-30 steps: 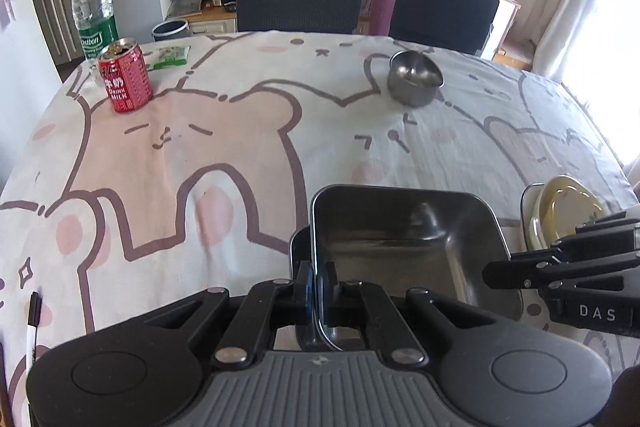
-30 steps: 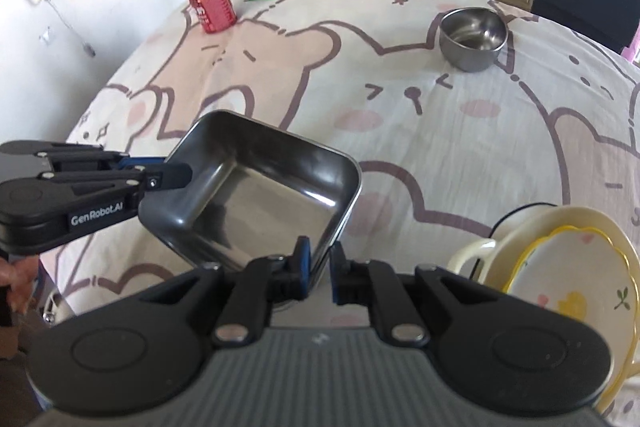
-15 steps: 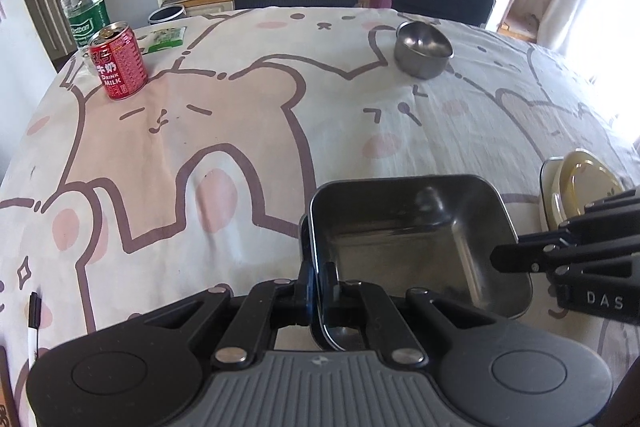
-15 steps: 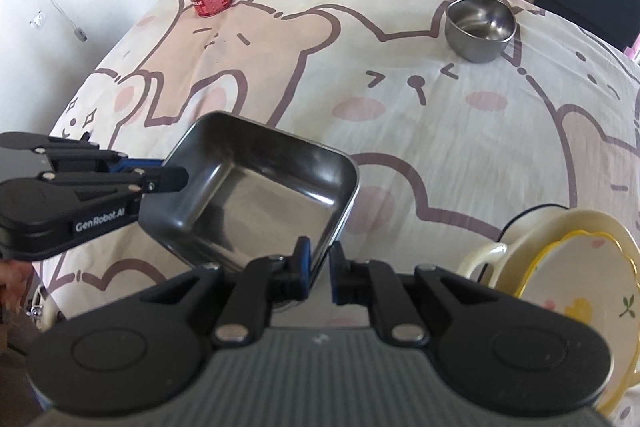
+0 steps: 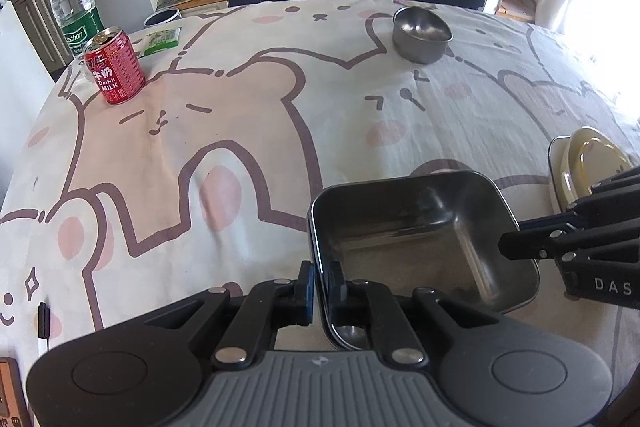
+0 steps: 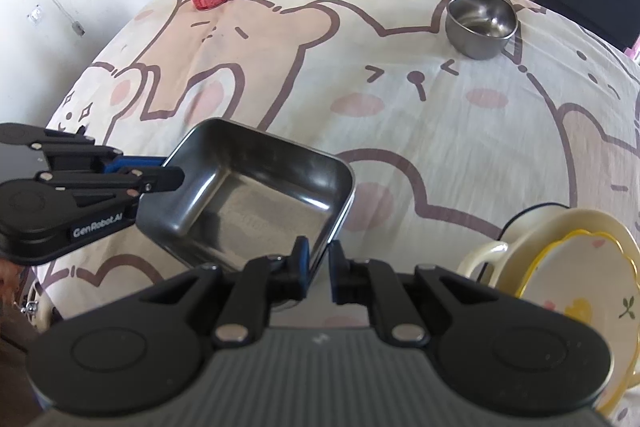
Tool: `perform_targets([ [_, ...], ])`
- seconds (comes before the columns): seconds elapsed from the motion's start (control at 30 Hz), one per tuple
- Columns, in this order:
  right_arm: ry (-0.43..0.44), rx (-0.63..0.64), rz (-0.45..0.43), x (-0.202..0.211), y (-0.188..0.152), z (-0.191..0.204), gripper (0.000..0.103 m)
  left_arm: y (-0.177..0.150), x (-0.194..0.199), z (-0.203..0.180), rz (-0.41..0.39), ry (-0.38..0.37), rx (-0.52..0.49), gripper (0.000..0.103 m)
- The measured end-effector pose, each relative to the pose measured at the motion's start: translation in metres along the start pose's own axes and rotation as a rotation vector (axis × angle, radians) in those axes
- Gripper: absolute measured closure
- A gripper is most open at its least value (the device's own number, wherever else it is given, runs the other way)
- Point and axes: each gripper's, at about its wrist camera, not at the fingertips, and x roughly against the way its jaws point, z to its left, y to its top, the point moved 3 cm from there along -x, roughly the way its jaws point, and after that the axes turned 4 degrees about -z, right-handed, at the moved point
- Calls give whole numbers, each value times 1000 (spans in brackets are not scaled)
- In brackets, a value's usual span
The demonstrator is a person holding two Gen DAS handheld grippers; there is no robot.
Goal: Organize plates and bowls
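**Ana:** Near the front edge of the desk (image 5: 240,115), over its bear-print cloth, the square stainless-steel tray (image 5: 420,235) is held between both tools. The left gripper (image 5: 319,281) is clenched on the tray's near-left rim, one finger inside the wall and one outside.

**Ben:** And the right gripper (image 6: 318,263)?

**Ana:** Its fingers straddle the rim at the opposite corner, but a small gap shows beside the wall, so I cannot tell whether it is pinching or only bracketing it.

**Ben:** How will the tray handle?

**Ana:** I judge it light and stiff, thin-walled, and slippery where polished. The rolled rim is the sensible hold; a grip at one corner alone would let it swing, so two opposed corners suit it.

**Ben:** Where could it go?

**Ana:** Likely toward the other dishes. The cream ceramic plate with a yellow scalloped edge (image 6: 580,267) sits on a larger cream dish just beside the tray on the right, and that pair looks fragile. The round steel bowl (image 6: 482,25) stands well apart, farther back.

**Ben:** Anything else?

**Ana:** The red milk can (image 5: 114,71) and the clear water bottle (image 5: 74,7) stand far left.
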Motion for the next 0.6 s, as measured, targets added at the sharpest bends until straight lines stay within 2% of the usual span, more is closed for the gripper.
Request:
perform_targets([
  [0.37, -22, 19, 35, -13, 1, 2, 90, -1, -10, 0, 26, 2, -20, 91],
  [0.6, -20, 25, 65, -22, -1, -2, 85, -3, -18, 2, 45, -2, -19, 87],
])
